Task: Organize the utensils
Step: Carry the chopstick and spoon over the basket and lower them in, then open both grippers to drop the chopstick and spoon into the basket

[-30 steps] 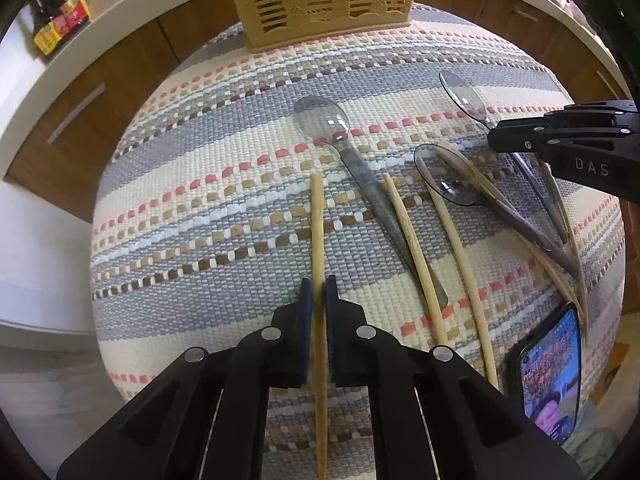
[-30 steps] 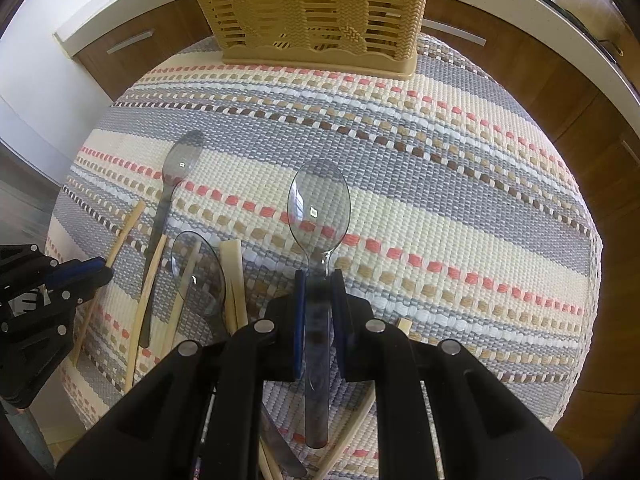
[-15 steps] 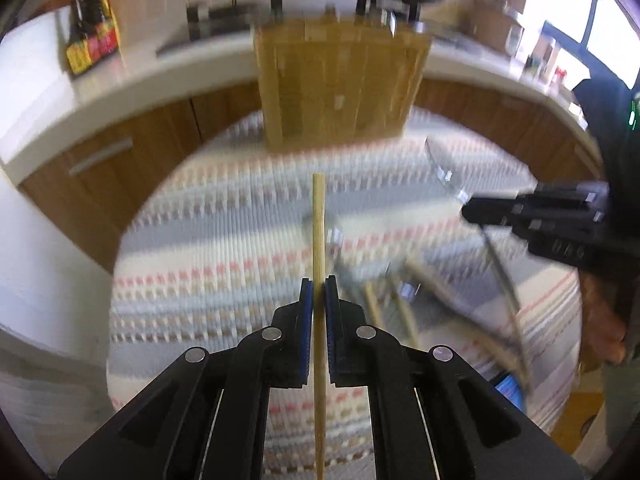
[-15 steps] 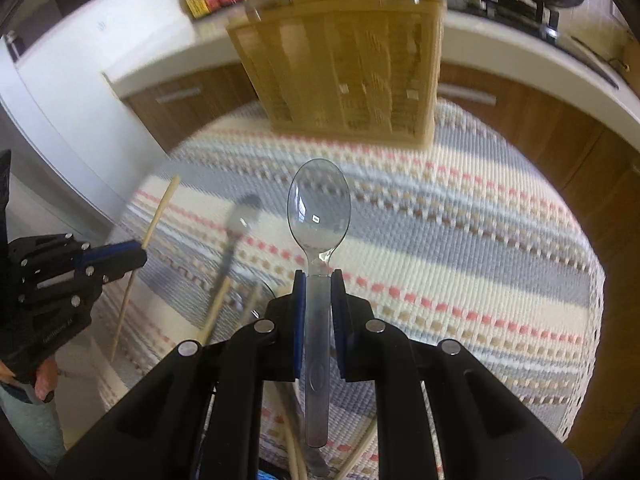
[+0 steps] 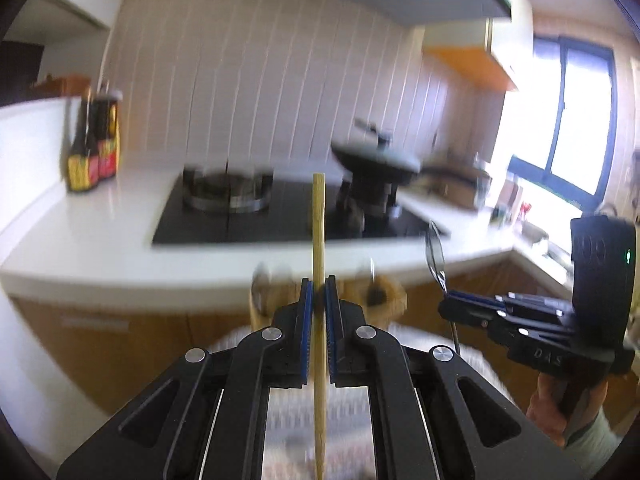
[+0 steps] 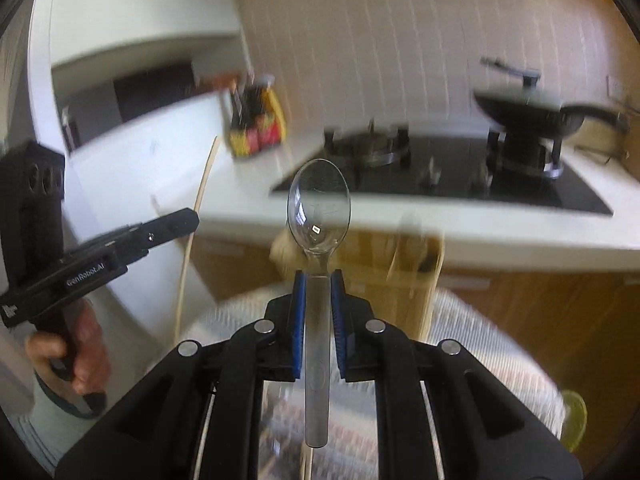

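Observation:
My left gripper (image 5: 319,286) is shut on a wooden chopstick (image 5: 318,224) and holds it upright, high above the table. My right gripper (image 6: 318,280) is shut on the handle of a clear plastic spoon (image 6: 319,204), bowl end up. The tan slotted utensil basket (image 6: 400,276) stands blurred on the striped mat (image 6: 480,344), below and beyond both grippers; it also shows behind my left fingers (image 5: 384,296). The right gripper with its spoon shows in the left wrist view (image 5: 444,308). The left gripper with its chopstick shows in the right wrist view (image 6: 192,220).
A white counter (image 5: 100,240) with a black hob (image 5: 248,220) runs behind the table. A pan (image 6: 532,112) sits on the hob. Sauce bottles (image 5: 94,148) stand at the counter's left. Wooden cabinet fronts (image 6: 540,312) lie under the counter.
Both grippers have lifted their utensils off the mat and tilted upward, so the views now face the counter and wall. The mat and the remaining utensils have dropped out of sight.

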Motion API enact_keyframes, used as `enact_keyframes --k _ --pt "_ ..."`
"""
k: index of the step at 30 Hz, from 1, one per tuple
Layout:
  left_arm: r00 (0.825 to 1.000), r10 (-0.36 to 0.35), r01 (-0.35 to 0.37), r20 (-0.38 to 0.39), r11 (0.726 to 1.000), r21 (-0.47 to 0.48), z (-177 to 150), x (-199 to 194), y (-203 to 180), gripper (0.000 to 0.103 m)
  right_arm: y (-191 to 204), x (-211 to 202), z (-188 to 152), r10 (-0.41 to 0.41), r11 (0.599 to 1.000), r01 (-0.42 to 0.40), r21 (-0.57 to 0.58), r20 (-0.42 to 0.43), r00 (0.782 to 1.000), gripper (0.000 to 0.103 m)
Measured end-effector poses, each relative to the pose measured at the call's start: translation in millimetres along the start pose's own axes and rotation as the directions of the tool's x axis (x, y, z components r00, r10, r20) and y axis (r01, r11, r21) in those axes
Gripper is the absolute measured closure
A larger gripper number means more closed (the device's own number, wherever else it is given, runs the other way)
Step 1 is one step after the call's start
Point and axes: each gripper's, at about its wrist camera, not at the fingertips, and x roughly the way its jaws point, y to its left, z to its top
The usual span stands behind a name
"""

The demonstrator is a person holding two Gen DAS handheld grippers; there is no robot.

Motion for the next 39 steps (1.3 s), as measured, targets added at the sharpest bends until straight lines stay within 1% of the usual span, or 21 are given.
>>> enact_keyframes --k 3,4,7,10,12,16,20,25,28,32,33,34,35,36,37,38,39 --pt "0.997 -0.015 0.017 0.077 1.000 -0.018 20 19 6 0.099 -18 13 20 -0.027 0.999 0.025 0.030 0.064 0.998 0.092" --pt "0.994 -0.030 0.033 0.103 0.999 -0.028 25 27 10 0.099 -23 18 26 -0.035 0.999 0.032 0.040 0.079 0.996 0.092" --pt "0.985 -0.044 0.053 0.165 0.997 -0.051 34 41 16 0.099 -44 38 41 -0.067 0.995 0.057 0.084 0.117 0.991 0.092" --pt "0.975 -0.027 0.043 0.220 0.997 -0.070 38 63 24 0.099 -59 59 47 -0.105 0.991 0.092 0.096 0.133 0.986 0.092" --pt "0.971 -0.016 0.036 0.238 0.996 -0.080 40 73 29 0.099 -66 71 47 -0.114 0.990 0.100 0.103 0.144 0.983 0.092" --pt "0.967 -0.001 0.026 0.253 0.995 -0.095 34 89 38 0.099 -75 93 43 -0.144 0.986 0.128 0.110 0.155 0.977 0.092" --pt "0.962 0.029 -0.004 0.272 0.996 -0.091 25 101 41 0.099 -76 105 34 -0.172 0.983 0.158 0.094 0.166 0.971 0.092" --pt "0.967 0.032 -0.011 0.252 0.997 -0.082 15 116 43 0.099 -75 116 22 -0.203 0.979 0.193 0.069 0.185 0.962 0.092" --pt "0.967 0.032 -0.014 0.253 0.997 -0.075 6 122 44 0.099 -72 118 17 -0.217 0.976 0.211 0.050 0.204 0.955 0.092" --pt "0.969 0.018 -0.002 0.246 0.998 -0.066 0 124 45 0.098 -70 118 11 -0.211 0.978 0.207 0.038 0.202 0.956 0.092" --pt "0.969 0.015 0.001 0.246 0.998 -0.063 -1 123 45 0.095 -70 117 9 -0.210 0.978 0.206 0.039 0.200 0.957 0.092" --pt "0.971 0.007 0.008 0.239 0.998 -0.059 -3 121 46 0.092 -70 115 7 -0.205 0.979 0.200 0.045 0.195 0.959 0.090" --pt "0.973 0.003 0.011 0.233 0.998 -0.058 -4 120 45 0.088 -71 112 6 -0.194 0.981 0.187 0.052 0.188 0.963 0.085" --pt "0.974 0.001 0.012 0.226 0.998 -0.056 -4 118 45 0.088 -72 108 5 -0.183 0.983 0.175 0.061 0.182 0.966 0.082" --pt "0.975 0.001 0.012 0.220 0.998 -0.055 -5 114 45 0.088 -72 104 4 -0.169 0.985 0.159 0.067 0.175 0.970 0.075" --pt "0.976 -0.002 0.014 0.218 0.998 -0.056 -6 110 45 0.088 -71 100 2 -0.156 0.987 0.147 0.066 0.171 0.973 0.072" --pt "0.977 -0.005 0.018 0.215 0.998 -0.059 -7 103 45 0.088 -69 93 0 -0.145 0.989 0.136 0.063 0.164 0.976 0.072"
